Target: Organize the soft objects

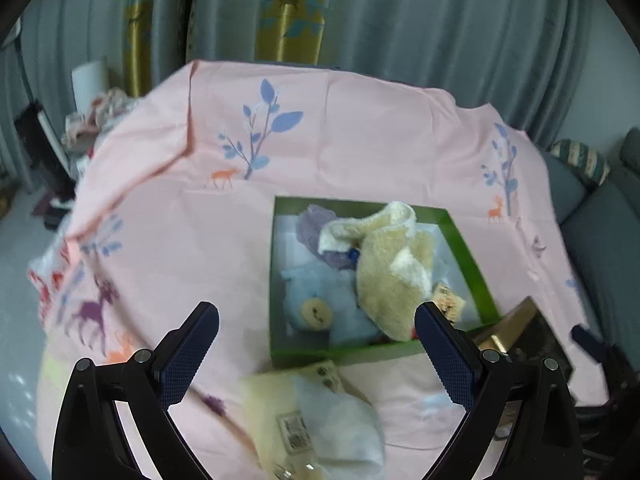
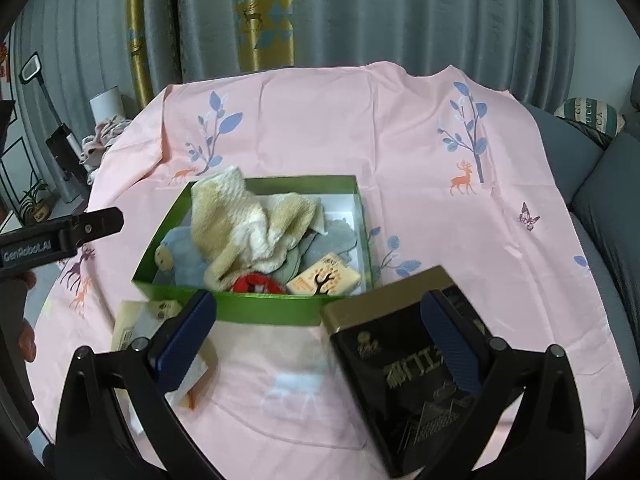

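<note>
A green box [image 1: 472,264] [image 2: 256,304] sits on the pink tablecloth and holds several soft items: beige and white fluffy socks [image 1: 396,276] [image 2: 232,220], a light blue plush [image 1: 320,300] [image 2: 184,256], a purple sock [image 1: 316,228], grey cloth [image 2: 332,236] and a red item [image 2: 256,282]. A pale yellow and white sock pair with a paper tag [image 1: 320,416] [image 2: 136,320] lies on the cloth in front of the box. My left gripper [image 1: 316,348] is open and empty above that pair. My right gripper [image 2: 320,340] is open and empty, just short of the box.
A black and gold tin box [image 2: 404,364] [image 1: 516,324] lies to the right of the green box, under my right finger. A tan card packet [image 2: 324,276] lies in the green box. Grey curtains hang behind the table. A grey sofa [image 2: 600,208] stands to the right.
</note>
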The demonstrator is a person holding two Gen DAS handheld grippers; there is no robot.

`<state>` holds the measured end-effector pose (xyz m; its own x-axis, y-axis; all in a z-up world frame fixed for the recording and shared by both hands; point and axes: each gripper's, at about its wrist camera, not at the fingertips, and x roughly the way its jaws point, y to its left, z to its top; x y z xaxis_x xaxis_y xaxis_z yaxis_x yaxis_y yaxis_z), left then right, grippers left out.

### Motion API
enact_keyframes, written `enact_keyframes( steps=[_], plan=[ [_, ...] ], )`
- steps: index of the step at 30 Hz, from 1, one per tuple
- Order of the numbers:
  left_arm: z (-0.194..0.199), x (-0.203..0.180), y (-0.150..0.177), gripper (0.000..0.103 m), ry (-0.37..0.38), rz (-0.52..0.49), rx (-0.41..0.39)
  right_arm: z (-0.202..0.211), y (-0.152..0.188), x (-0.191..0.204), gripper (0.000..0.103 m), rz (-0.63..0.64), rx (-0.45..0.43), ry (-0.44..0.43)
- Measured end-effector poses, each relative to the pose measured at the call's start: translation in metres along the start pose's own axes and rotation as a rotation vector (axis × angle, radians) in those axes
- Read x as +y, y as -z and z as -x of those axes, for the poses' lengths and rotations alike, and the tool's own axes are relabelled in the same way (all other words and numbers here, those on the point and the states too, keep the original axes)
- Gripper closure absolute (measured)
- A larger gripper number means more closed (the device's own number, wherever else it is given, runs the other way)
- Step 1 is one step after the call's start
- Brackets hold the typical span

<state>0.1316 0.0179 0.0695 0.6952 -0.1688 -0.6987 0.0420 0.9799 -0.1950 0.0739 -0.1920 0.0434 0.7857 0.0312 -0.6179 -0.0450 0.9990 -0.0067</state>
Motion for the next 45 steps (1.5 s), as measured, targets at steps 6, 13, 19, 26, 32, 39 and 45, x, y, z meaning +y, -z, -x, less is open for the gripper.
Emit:
enact_keyframes(
  steps=[6, 13, 19, 26, 32, 39, 45],
  plan=[
    [0.008, -0.006, 0.014, 0.005, -0.094, -0.036, 0.012, 0.012, 0.016, 0.004, 0.001, -0.002, 0.005, 0.001],
    [0.015, -0.014, 0.029, 0.005, -0.095, -0.069, 0.060, 0.020, 0.021, 0.003, 0.001, -0.010, 0.008, 0.033],
    [0.013, -0.016, 0.034, 0.005, -0.093, -0.071, 0.100, 0.021, 0.024, 0.001, 0.001, -0.013, 0.021, 0.053],
    [0.010, -0.016, 0.039, 0.005, -0.098, -0.071, 0.118, 0.020, 0.025, 0.002, 0.001, -0.009, 0.031, 0.057],
    [0.007, -0.017, 0.039, 0.005, -0.096, -0.073, 0.128, 0.016, 0.026, 0.004, 0.001, -0.004, 0.043, 0.059],
    [0.002, -0.019, 0.040, 0.005, -0.093, -0.078, 0.137, 0.012, 0.022, 0.007, 0.001, 0.010, 0.048, 0.063],
    [-0.004, -0.019, 0.041, 0.005, -0.088, -0.080, 0.148, 0.005, 0.019, 0.010, 0.001, 0.023, 0.056, 0.063]
  ],
)
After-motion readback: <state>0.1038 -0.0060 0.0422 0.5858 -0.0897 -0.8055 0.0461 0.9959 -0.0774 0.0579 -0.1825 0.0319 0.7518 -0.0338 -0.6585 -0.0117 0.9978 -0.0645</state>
